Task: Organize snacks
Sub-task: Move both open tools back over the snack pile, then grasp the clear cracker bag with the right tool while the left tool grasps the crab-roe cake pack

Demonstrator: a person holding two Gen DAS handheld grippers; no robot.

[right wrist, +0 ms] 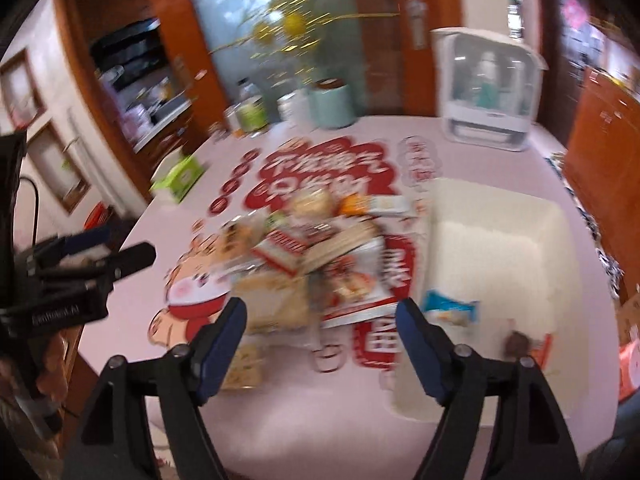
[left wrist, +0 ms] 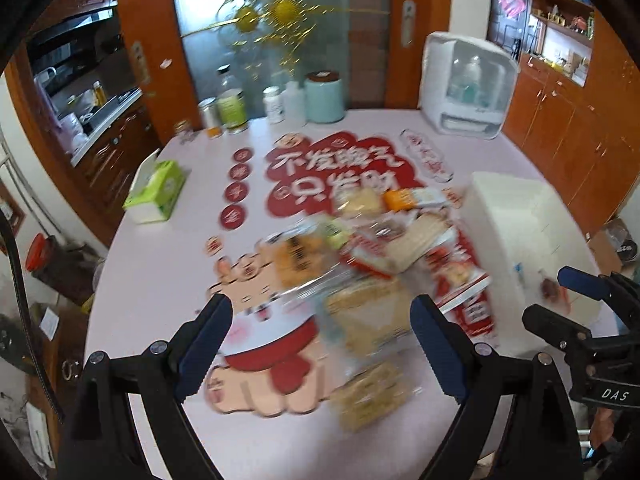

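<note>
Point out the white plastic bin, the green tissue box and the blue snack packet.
white plastic bin (right wrist: 500, 216): right wrist view, bare inner floor.
green tissue box (left wrist: 158, 190): left wrist view, top face.
blue snack packet (right wrist: 450, 310): right wrist view, wrapper's middle.

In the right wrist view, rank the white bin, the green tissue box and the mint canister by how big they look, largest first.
1. white bin, by far, though it is also nearest the camera.
2. and 3. green tissue box and mint canister look about alike; blur prevents ranking.
</note>
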